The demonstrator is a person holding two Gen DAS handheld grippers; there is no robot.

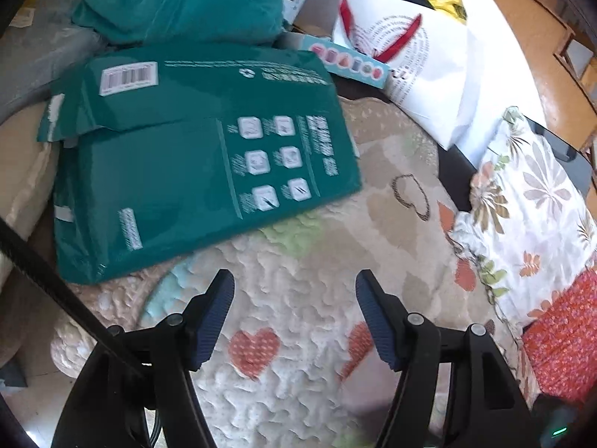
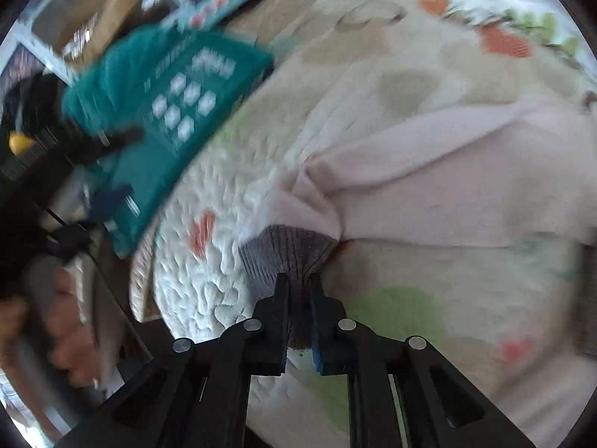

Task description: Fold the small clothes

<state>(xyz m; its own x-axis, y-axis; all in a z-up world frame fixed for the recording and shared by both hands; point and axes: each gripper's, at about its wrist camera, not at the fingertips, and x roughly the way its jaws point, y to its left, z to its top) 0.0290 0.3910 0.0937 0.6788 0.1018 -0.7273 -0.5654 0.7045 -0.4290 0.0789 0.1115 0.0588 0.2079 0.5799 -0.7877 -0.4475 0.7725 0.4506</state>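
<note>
My right gripper (image 2: 298,280) pinches the grey ribbed cuff (image 2: 285,252) of a blurred pale pink garment (image 2: 429,179), my left gripper (image 1: 294,287) gapes empty above the quilt (image 1: 298,384).

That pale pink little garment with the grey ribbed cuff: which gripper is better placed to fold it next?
The right gripper. It is already shut on the grey ribbed cuff of the pale pink garment. The left gripper is open over the quilted heart-print blanket, holding nothing.
</note>
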